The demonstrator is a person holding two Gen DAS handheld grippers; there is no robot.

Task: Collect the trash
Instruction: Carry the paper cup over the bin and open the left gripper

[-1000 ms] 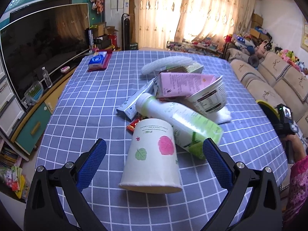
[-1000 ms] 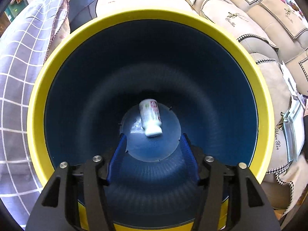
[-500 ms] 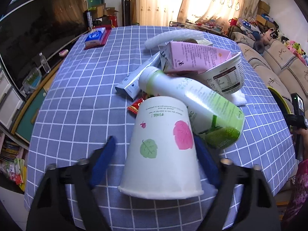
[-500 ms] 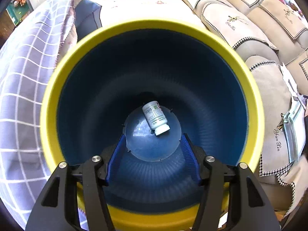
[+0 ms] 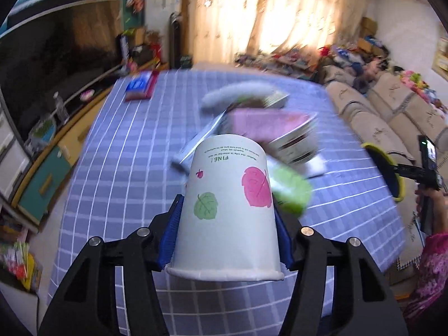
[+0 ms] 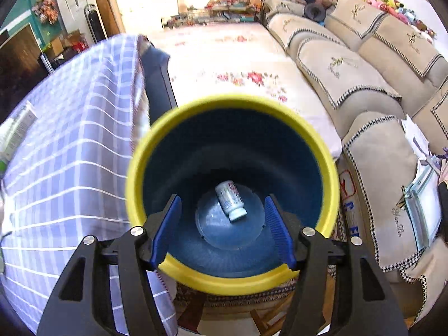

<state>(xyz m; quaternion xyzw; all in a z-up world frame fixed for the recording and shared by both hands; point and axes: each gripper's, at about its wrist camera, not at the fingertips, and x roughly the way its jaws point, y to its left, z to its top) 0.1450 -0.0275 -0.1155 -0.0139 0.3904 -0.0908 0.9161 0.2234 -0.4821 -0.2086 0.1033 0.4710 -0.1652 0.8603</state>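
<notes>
A: Gripping the paper cup (image 5: 228,210) now, the left gripper (image 5: 225,240) has its blue pads against both sides of it, jaws closing onto the wall. The cup is upside down, rim toward the camera, and it looks clear of the checked tablecloth (image 5: 117,184), though the blur makes that hard to swear to.

B: And the bin?

A: The yellow-rimmed bin (image 6: 140,168) stands off the table's edge, beside the sofa (image 6: 364,89). 1 small white bottle (image 6: 231,200) lies on its blue floor. That is the only trash I can count as collected.

B: So what is left?

A: Most of it, I'd judge. The cup has to travel over to the bin, and a pile (image 5: 268,128) sits beyond it on the cloth: a pink carton, a printed tub, a bottle with a green label, something white and long behind.

B: The right gripper (image 6: 222,229)?

A: Over the bin's mouth with nothing between its pads, jaws partly apart and opening.

B: Anything you can't make out?

A: The pile is smeared by motion, so I can't count its pieces or read any label. The cup hides whatever lies right behind it. In the left view only a slice of the bin's rim shows, next to a hand (image 5: 428,198) and a pink sleeve cut off at the frame edge
</notes>
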